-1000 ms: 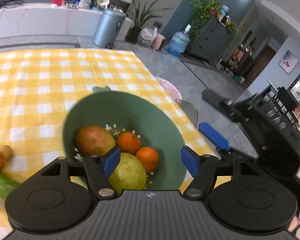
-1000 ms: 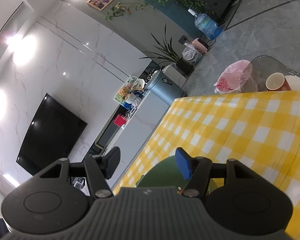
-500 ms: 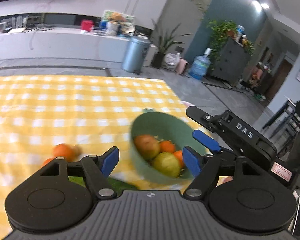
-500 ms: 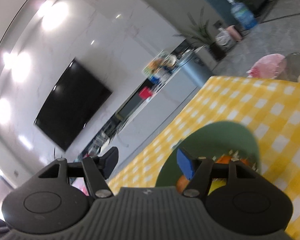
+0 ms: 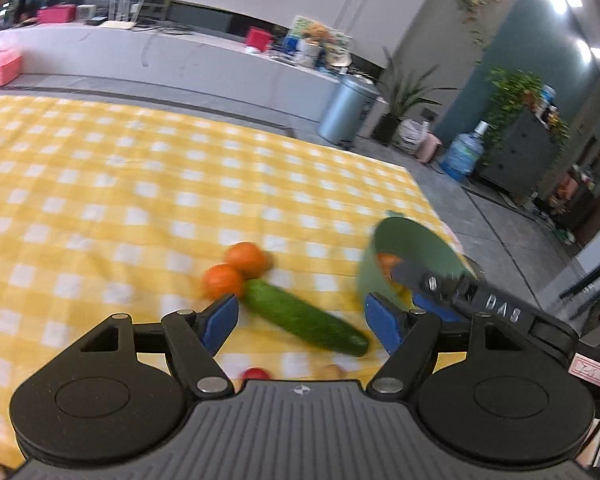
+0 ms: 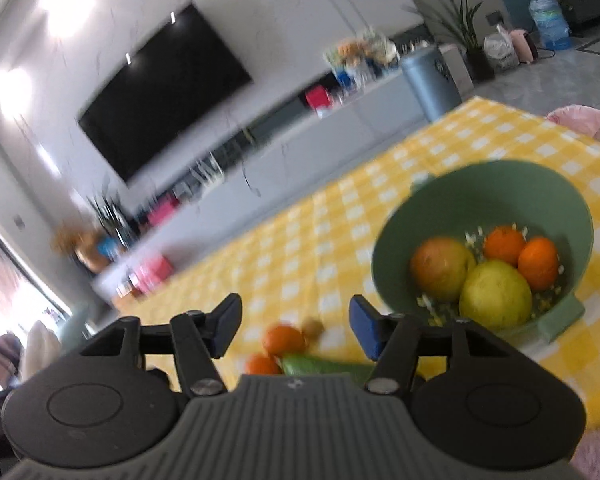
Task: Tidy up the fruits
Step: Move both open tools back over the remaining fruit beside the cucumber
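We read only one text for certain: the white letters "DAS" stood on the black arm of the right gripper (image 5: 428,304), seen from the left wrist. A small pink label (image 5: 590,368) sat farther along that arm, its print too blurred to read.

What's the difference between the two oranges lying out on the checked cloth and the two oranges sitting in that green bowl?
The two loose oranges lie on the yellow checked tablecloth, beside a cucumber; the two bowl oranges sit inside the green bowl. The loose pair has the cucumber and a small brown fruit for neighbours; the bowl pair sits against a reddish apple and a yellow-green fruit. Each pair touches, and all four look alike in colour and size.
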Demonstrator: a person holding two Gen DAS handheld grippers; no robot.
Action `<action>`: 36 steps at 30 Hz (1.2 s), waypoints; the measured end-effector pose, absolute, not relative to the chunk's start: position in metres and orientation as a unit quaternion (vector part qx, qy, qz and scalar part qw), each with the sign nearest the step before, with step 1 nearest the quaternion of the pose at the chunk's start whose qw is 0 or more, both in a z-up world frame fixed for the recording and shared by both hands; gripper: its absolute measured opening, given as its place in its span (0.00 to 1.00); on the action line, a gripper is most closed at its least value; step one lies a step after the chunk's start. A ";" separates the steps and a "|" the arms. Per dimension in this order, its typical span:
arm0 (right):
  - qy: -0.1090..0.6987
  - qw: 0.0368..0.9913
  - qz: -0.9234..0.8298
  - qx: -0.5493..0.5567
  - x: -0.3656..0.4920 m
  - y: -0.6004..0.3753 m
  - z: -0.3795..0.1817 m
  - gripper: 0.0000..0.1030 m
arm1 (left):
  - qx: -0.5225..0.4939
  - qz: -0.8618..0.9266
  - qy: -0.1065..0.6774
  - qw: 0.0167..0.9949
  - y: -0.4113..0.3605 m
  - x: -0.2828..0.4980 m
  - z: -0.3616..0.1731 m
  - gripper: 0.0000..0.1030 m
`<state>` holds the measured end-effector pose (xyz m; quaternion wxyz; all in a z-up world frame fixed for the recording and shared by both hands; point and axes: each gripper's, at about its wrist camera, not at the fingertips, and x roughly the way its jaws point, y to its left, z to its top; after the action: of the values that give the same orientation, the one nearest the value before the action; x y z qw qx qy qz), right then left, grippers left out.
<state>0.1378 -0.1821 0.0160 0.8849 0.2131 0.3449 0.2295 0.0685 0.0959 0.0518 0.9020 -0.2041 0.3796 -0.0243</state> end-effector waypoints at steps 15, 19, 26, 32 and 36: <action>0.432 0.859 0.188 0.203 0.136 -0.139 -0.002 0.34 | -0.287 0.009 0.390 0.875 0.157 0.056 0.011 0.83; 0.462 0.843 0.203 0.185 0.148 -0.109 -0.002 0.42 | -0.298 0.042 0.393 0.869 0.174 0.059 -0.003 0.83; 0.523 0.798 0.122 0.274 0.175 -0.065 -0.036 0.46 | -0.325 0.078 0.404 0.852 0.206 0.064 -0.030 0.83; 0.524 0.797 0.077 0.290 0.184 -0.044 -0.058 0.46 | -0.343 0.082 0.412 0.840 0.222 0.065 -0.049 0.83; 0.503 0.807 0.063 0.301 0.185 -0.040 -0.061 0.50 | -0.369 0.060 0.401 0.836 0.227 0.065 -0.051 0.83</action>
<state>0.1852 -0.0404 -0.0607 0.8075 0.3015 0.5032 0.0628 0.0651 0.2268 -0.0507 0.8365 -0.3691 0.4007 0.0599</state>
